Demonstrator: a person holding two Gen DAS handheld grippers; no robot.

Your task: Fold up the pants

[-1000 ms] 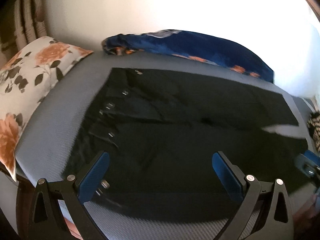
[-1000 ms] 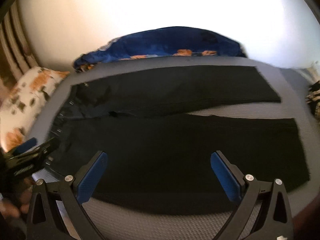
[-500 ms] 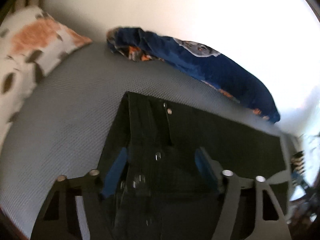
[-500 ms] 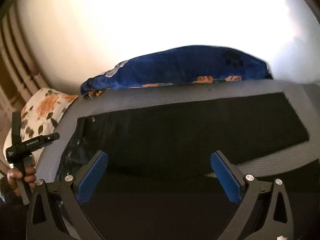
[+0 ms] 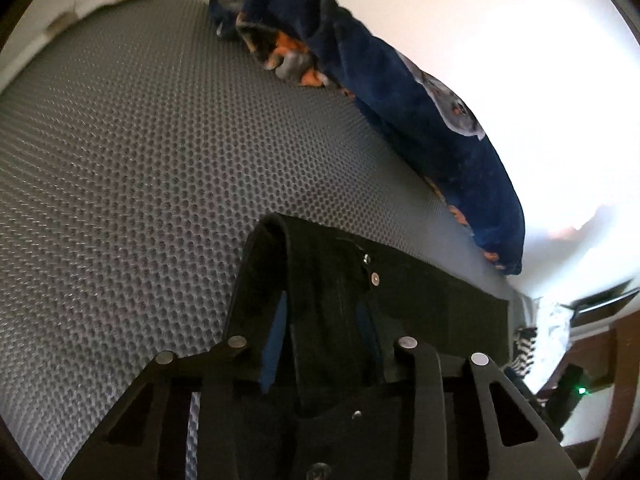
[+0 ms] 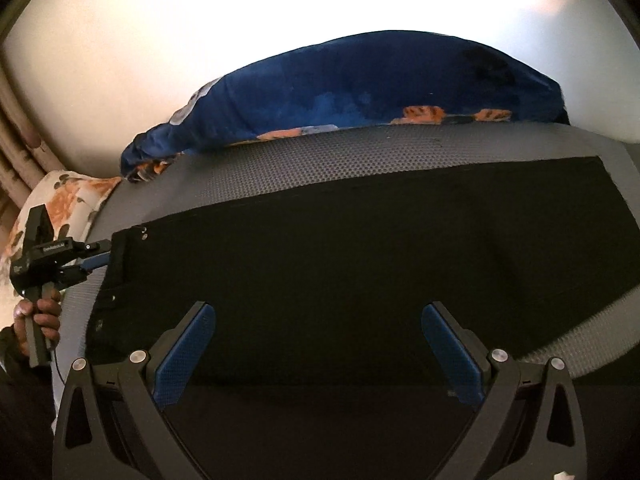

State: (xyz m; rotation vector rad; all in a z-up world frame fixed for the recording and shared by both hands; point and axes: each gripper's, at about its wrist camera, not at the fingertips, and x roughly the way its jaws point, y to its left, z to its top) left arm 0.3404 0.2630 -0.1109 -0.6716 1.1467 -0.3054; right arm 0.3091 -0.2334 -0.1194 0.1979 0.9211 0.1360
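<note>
A: Black pants (image 6: 360,280) lie flat on the grey mesh-textured mattress (image 5: 140,160), waistband toward the floral pillow (image 6: 72,196), legs running off to the right in the right wrist view.

B: Left gripper (image 5: 320,320)?

A: At the waistband corner. Jaws closing, with a raised fold of the waistband between the blue pads (image 5: 276,332). Dark cloth hides most of both pads, so I cannot tell whether they press on it yet. A metal rivet (image 5: 375,278) shows just beyond the fingers.

B: And from the other camera?

A: The same gripper shows at the far left, a hand (image 6: 38,316) round its handle, its tips right at the waistband edge.

B: Right gripper (image 6: 316,344)?

A: Jaws spread wide, nothing between the pads. It hangs over the middle of the pants; the near part of the garment is in deep shadow.

B: Surroundings?

A: A blue blanket (image 6: 360,92) with orange patches is bunched along the far edge of the mattress against a pale wall (image 6: 280,8).
</note>
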